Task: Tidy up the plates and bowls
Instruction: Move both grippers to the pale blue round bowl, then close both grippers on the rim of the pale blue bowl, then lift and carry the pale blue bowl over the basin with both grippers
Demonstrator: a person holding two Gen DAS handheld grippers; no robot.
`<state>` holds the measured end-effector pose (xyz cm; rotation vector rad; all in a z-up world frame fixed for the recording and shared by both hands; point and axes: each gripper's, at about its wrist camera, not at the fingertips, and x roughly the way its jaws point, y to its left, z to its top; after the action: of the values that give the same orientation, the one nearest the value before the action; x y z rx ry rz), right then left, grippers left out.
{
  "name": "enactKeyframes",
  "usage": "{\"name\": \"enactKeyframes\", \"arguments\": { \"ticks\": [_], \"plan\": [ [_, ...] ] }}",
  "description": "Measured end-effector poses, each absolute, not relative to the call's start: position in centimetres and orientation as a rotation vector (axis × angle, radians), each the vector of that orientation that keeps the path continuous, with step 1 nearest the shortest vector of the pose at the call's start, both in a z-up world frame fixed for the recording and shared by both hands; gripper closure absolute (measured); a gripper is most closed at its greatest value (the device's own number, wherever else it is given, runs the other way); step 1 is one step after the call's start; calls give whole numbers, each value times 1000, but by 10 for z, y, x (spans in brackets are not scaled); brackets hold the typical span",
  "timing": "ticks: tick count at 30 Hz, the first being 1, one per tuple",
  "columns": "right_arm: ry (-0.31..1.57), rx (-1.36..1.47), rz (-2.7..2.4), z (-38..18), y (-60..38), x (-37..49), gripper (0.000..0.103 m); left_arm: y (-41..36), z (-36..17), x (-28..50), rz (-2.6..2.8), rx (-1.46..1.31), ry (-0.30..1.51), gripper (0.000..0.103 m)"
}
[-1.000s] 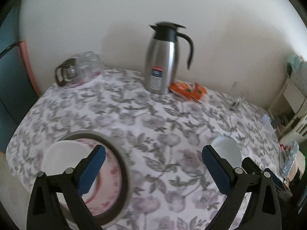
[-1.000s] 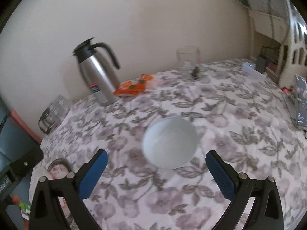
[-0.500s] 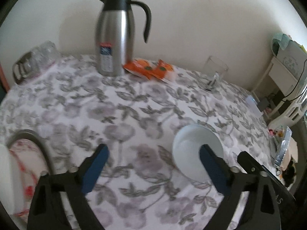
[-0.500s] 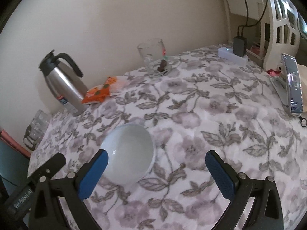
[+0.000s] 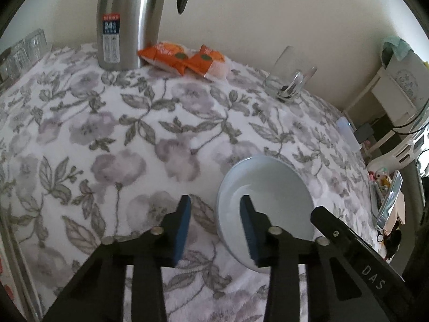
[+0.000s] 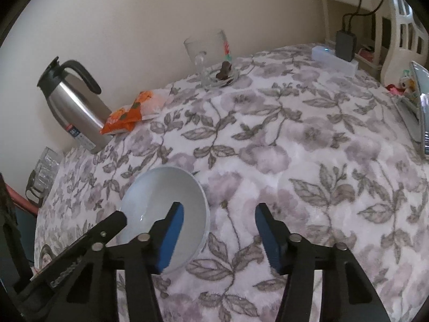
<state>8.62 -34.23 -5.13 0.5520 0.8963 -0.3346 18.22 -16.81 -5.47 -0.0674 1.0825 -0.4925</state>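
White bowl point(image 5: 268, 201): upright on the floral-clothed table point(image 5: 107, 134), near its front edge.
Left gripper point(image 5: 215, 206): low over the table, pointing forward; jaws part-open, narrow gap, straddling the bowl's left rim, one pad inside, one outside; contact cannot be told.
Right gripper point(image 6: 218, 214): low, level; jaws part-open, straddling the bowl's right rim, grasping nothing.
Steel jug point(image 5: 126, 21), orange packets point(image 5: 185, 59), glass mug point(image 5: 289, 80): along the wall.
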Motion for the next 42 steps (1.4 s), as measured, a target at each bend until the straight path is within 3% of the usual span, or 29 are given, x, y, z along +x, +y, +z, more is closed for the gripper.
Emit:
{"name": "enactKeyframes", "arguments": {
  "ticks": [2,11,20,32,42],
  "plan": [
    [909,561,-321,-56,-340,90,56,-169,-60,184,-500,-77,1096,72],
    [945,542,-293,-71,-329,101,65,-172,-81,189,-503,-93,1143,74],
    [953,556,-279,-79,-326,104,86,-177,-83,187,-541,-92,1128,92],
    [935,568,-277,-70,-327,98,89,-173,-75,184,-546,-95,1124,93],
    [890,544,-267,-40,-317,78,89,-164,-38,165,-564,-85,1079,93]
  ]
}}
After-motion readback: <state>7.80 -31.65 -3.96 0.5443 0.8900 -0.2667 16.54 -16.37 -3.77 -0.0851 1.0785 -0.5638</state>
